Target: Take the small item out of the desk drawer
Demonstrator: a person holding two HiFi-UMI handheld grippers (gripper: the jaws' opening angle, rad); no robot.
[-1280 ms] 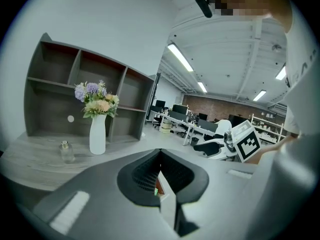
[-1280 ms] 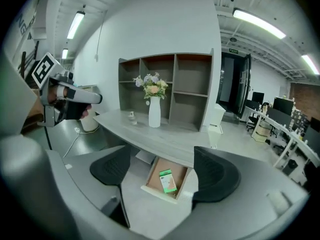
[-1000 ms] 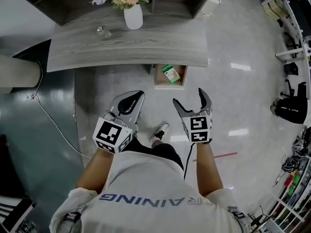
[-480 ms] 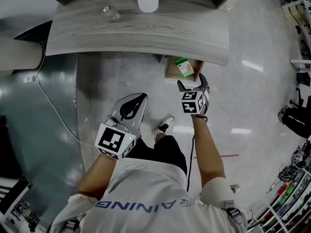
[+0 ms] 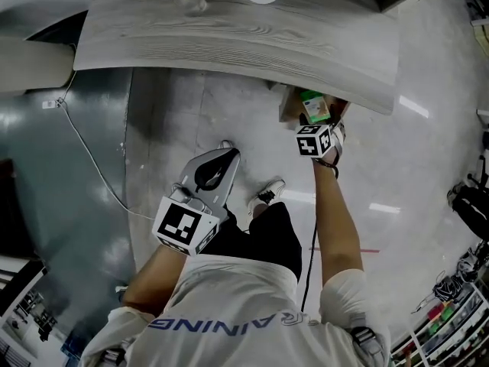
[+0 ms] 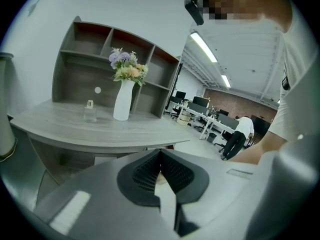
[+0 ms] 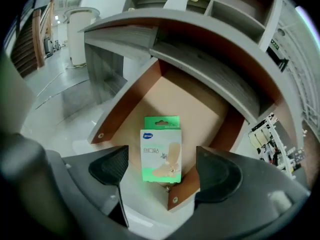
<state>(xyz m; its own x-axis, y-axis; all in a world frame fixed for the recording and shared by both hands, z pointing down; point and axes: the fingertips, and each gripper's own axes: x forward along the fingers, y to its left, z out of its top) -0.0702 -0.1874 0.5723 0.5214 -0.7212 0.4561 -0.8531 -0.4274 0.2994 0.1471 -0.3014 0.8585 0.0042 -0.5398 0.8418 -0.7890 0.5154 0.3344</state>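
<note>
The right tool (image 7: 160,173) hangs over the open drawer with its two dark ribbed pads wide apart and closing. Between them, untouched by either pad, shows the small flat cardboard box (image 7: 161,149).

The box is white and green: a green band with a hanging slot along its top edge, a small blue logo patch below that, and a green lower part printed with a beige, plaster-like shape. It lies face up on the pale tan floor of the brown-sided wooden drawer (image 7: 125,104), at the drawer's outer end and close to the side wall on the right of the right gripper view.

In the head view the right tool (image 5: 319,132) sits just short of the box (image 5: 313,107), where the drawer juts out from under the front edge of the grey wood-grain worktop (image 5: 229,40).

The left tool (image 6: 160,156) has its jaws together on nothing and is held low, well away from the drawer.

A white vase (image 6: 122,101) of flowers and a small clear glass bottle (image 6: 90,111) stand toward the worktop's back edge.
</note>
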